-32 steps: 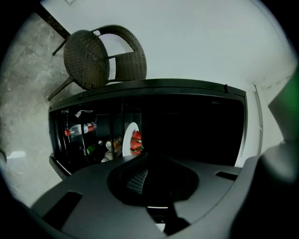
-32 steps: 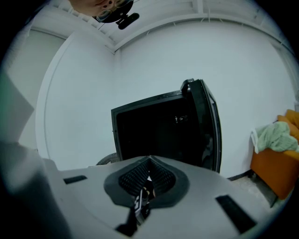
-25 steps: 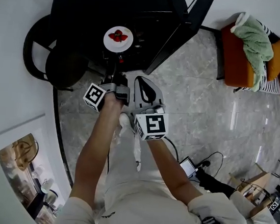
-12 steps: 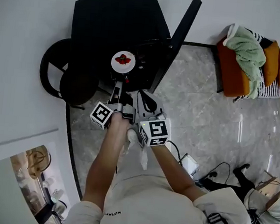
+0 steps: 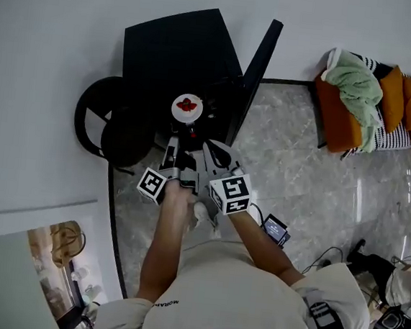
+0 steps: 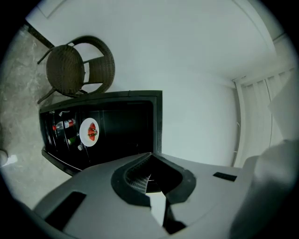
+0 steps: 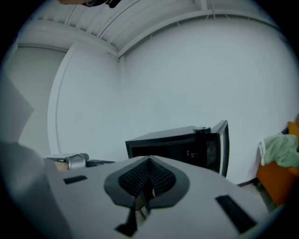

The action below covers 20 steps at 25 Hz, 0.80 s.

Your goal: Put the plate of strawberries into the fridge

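– Grey marbled floor [image 5: 300, 162], white wall, and a black fridge [image 5: 177, 45] against it with its door [image 5: 258, 64] swung open. Where's the plate [image 5: 187, 108]?

– Inside the fridge, on a shelf, strawberries [image 5: 188, 105] on top. The left gripper view shows it beside some bottles [image 6: 63, 125], well apart from the jaws.

– And the arms?

– Both forearms reach forward from the body, bare, hands wrapped round the handles. The left gripper [image 5: 171, 148] and right gripper [image 5: 212, 153] sit side by side just in front of the fridge opening. The left one is rolled onto its side: its own view has the floor at the left edge.

– Jaws?

– On the left, a slim gap of light shows between them and nothing is in it. On the right, the pads meet, nothing held.

– Anything else nearby?

– A dark wicker chair [image 5: 115, 126] just left of the fridge, and an orange seat [image 5: 341, 108] with a green blanket [image 5: 355, 77] off to the right.
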Each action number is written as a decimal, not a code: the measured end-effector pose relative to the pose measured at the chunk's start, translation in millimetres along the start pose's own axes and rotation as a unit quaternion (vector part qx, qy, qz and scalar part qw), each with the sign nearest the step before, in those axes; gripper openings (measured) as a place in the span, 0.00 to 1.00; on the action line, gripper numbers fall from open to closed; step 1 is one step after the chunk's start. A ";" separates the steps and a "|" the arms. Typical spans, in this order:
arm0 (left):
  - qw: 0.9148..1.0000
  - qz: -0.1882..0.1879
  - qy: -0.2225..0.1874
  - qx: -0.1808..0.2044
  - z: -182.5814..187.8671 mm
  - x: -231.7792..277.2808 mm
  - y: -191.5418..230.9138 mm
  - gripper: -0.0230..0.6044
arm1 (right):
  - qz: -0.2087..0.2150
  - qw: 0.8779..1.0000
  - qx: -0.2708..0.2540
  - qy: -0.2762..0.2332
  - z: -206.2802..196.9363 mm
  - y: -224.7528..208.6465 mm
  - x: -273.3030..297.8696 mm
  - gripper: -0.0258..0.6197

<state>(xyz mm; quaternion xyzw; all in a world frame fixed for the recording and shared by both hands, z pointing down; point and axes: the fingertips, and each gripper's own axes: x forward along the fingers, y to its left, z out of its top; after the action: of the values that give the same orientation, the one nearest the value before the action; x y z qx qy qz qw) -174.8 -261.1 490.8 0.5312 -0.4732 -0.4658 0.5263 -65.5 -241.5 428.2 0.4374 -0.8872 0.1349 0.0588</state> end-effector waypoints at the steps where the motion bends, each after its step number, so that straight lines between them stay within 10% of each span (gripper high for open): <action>1: 1.000 0.000 0.003 0.009 -0.4 -2.9 -5.0 0.04 | -0.001 1.000 0.004 0.002 3.5 -1.3 -2.0 0.06; 20: 0.996 -0.032 0.028 0.072 -11.8 -24.6 -76.4 0.04 | 0.027 0.999 -0.040 -0.024 59.8 26.3 -11.3 0.06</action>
<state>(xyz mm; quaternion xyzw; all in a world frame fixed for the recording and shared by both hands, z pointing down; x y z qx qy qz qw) -165.1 -235.4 414.5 0.5957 -0.4729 -0.4321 0.4847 -78.6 -235.0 363.6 0.4133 -0.9047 0.0901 0.0510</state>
